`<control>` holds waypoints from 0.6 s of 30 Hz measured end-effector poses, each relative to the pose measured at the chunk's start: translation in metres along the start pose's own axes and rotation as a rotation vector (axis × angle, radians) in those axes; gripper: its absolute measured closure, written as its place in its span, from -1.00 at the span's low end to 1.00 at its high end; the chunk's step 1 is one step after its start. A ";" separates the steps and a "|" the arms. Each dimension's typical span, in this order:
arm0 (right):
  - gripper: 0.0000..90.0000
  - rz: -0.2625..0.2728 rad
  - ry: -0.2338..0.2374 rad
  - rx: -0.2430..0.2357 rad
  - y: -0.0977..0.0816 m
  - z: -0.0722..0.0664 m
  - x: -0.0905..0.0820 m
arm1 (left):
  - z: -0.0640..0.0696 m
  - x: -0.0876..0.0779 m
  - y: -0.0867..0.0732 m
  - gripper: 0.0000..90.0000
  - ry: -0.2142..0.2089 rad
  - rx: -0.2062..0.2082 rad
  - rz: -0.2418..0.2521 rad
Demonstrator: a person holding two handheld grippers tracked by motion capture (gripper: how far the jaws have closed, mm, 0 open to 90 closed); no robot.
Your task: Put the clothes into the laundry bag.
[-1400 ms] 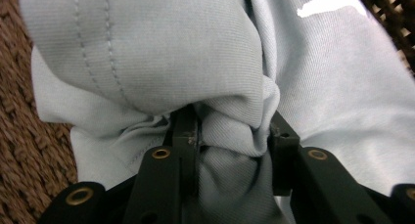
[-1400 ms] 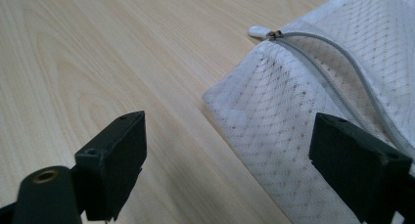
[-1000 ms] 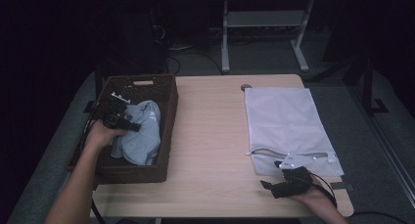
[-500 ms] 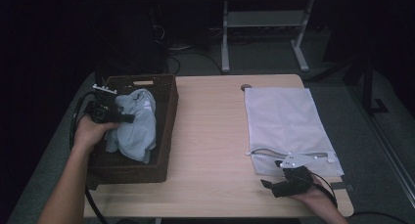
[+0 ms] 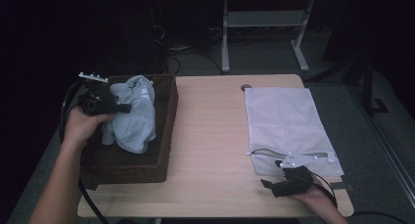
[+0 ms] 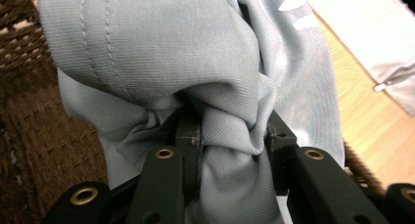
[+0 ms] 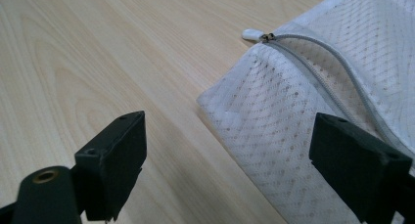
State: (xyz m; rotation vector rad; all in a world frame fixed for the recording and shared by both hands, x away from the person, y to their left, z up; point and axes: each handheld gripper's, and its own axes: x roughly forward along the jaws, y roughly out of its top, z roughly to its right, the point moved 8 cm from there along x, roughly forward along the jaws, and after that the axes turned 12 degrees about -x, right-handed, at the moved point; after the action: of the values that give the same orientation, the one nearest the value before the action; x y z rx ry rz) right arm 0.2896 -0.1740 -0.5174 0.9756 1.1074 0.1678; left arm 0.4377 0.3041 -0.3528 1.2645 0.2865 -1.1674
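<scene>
A light grey-blue garment [image 5: 132, 114] hangs bunched above the dark brown wicker basket [image 5: 166, 131] at the table's left. My left gripper [image 5: 120, 106] is shut on a twisted fold of that garment [image 6: 230, 136], lifted over the basket's far left corner. A white mesh laundry bag [image 5: 286, 121] lies flat at the right, its zipper [image 7: 313, 67] along the near end with the pull [image 7: 254, 34] at its left. My right gripper [image 5: 266, 184] rests by the bag's near left corner, jaws open wide, with bare table and the bag's corner [image 7: 254, 131] between them.
The wooden table top [image 5: 210, 136] runs bare between basket and bag. A small round disc [image 5: 245, 87] sits at the far edge near the bag. Black cables trail from the left gripper down beside the basket. A metal desk frame [image 5: 264, 28] stands behind the table.
My left gripper has risen out of the basket toward its far left corner, pulling the garment up with it. The right gripper has stayed put.
</scene>
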 end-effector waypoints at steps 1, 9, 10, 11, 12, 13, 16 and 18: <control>-0.70 0.000 0.002 0.002 0.000 0.000 0.000 | 0.003 -0.001 0.001 0.50 -0.005 0.003 0.001; -0.70 0.008 0.002 0.007 0.000 0.002 0.000 | 0.028 -0.015 0.013 0.50 -0.050 0.032 0.021; -0.70 0.007 0.002 0.007 0.000 0.002 0.000 | 0.031 -0.017 0.015 0.50 -0.058 0.037 0.024; -0.70 0.009 0.002 0.007 0.000 0.002 0.000 | 0.035 -0.018 0.016 0.50 -0.066 0.041 0.026; -0.70 0.010 0.004 0.011 0.000 0.002 0.000 | 0.039 -0.019 0.017 0.50 -0.073 0.051 0.027; -0.70 0.009 0.007 0.015 0.000 0.002 0.000 | 0.042 -0.020 0.018 0.50 -0.077 0.055 0.028; -0.70 0.007 0.007 0.009 -0.001 0.002 0.000 | 0.052 -0.021 0.019 0.50 -0.094 0.074 0.030; -0.70 0.010 0.004 0.009 0.000 0.002 0.000 | 0.060 -0.022 0.020 0.50 -0.109 0.085 0.029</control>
State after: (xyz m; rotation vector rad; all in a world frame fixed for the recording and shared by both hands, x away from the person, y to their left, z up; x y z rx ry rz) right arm 0.2908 -0.1753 -0.5174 0.9893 1.1080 0.1727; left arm 0.4195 0.2617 -0.3037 1.2703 0.1388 -1.2296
